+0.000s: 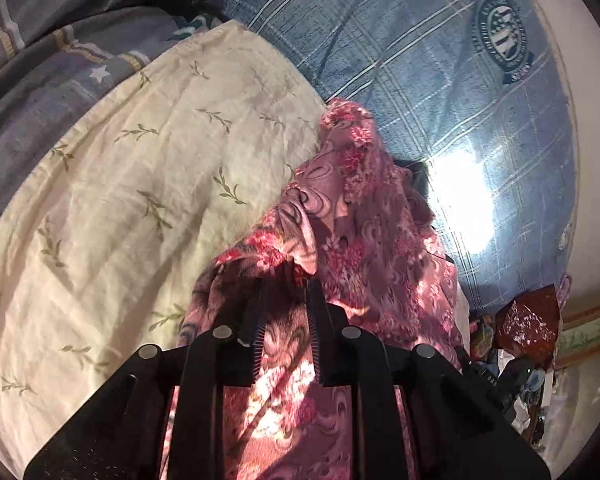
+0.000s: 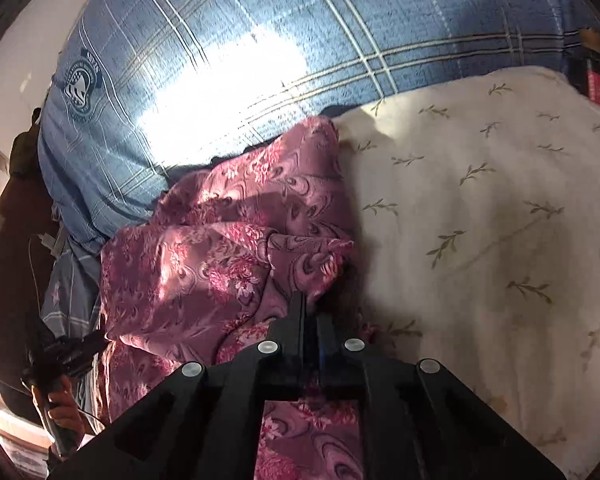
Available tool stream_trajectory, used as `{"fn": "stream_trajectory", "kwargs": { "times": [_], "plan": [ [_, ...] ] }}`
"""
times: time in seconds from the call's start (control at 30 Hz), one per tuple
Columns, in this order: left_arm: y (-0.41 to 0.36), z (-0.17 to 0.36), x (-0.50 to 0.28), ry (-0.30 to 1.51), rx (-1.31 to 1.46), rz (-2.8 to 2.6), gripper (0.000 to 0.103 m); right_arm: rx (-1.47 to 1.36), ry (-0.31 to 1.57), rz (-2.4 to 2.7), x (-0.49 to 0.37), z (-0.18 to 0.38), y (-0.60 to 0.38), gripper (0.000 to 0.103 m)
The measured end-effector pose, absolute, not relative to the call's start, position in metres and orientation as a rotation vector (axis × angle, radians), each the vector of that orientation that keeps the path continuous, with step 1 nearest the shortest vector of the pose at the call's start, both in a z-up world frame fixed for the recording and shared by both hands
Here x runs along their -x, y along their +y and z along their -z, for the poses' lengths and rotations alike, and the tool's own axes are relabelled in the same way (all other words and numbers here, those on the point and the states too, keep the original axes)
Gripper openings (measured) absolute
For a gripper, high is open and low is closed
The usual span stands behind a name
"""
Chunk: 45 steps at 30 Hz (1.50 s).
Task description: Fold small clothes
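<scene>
Right gripper (image 2: 309,312) pinches the pink floral garment (image 2: 220,248) edge, cloth extending ahead-left; left gripper (image 1: 286,300) open over it.

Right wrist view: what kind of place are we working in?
Probably a bedroom, on a bed: a blue plaid pillow with a crest, a cream leaf-print sheet, and the pink floral garment lying on it.

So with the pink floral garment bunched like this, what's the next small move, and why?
Probably close the left gripper on the pink floral garment: its jaws stand open around cloth, while the right gripper already looks shut on an edge. The garment lies crumpled on the cream sheet.
</scene>
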State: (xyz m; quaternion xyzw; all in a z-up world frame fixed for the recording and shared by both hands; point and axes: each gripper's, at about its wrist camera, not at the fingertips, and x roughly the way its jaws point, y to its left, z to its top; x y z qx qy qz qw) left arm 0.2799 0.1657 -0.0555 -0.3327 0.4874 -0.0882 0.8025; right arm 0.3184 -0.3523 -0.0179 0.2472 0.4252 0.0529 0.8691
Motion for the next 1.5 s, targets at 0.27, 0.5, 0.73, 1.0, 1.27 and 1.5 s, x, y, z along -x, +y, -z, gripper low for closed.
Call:
{"fn": "stream_trajectory", "kwargs": {
  "times": [0.27, 0.5, 0.73, 1.0, 1.27, 1.5],
  "plan": [
    [0.163, 0.014, -0.297, 0.862, 0.556, 0.083, 0.078, -0.377, 0.832, -0.475, -0.395, -0.060, -0.229, 0.059],
    [0.144, 0.062, -0.344, 1.029, 0.428, 0.108, 0.065, -0.231, 0.991, -0.595, -0.521, -0.018, -0.077, 0.058],
    [0.139, 0.064, -0.318, 0.984, 0.325, 0.202, 0.048, -0.292, 1.175, -0.730, -0.574, 0.038, -0.010, 0.059],
    [0.151, 0.068, -0.318, 0.984, 0.463, 0.228, 0.048, -0.162, 0.887, -0.700, -0.550, -0.014, -0.009, 0.006],
    [0.153, 0.050, -0.302, 0.963, 0.417, 0.218, 0.048, -0.281, 0.914, -0.641, -0.539, 0.008, -0.034, 0.012],
    [0.129, 0.053, -0.330, 1.002, 0.399, 0.188, 0.055, -0.236, 1.079, -0.513, -0.488, 0.044, -0.077, 0.041]
  ]
}}
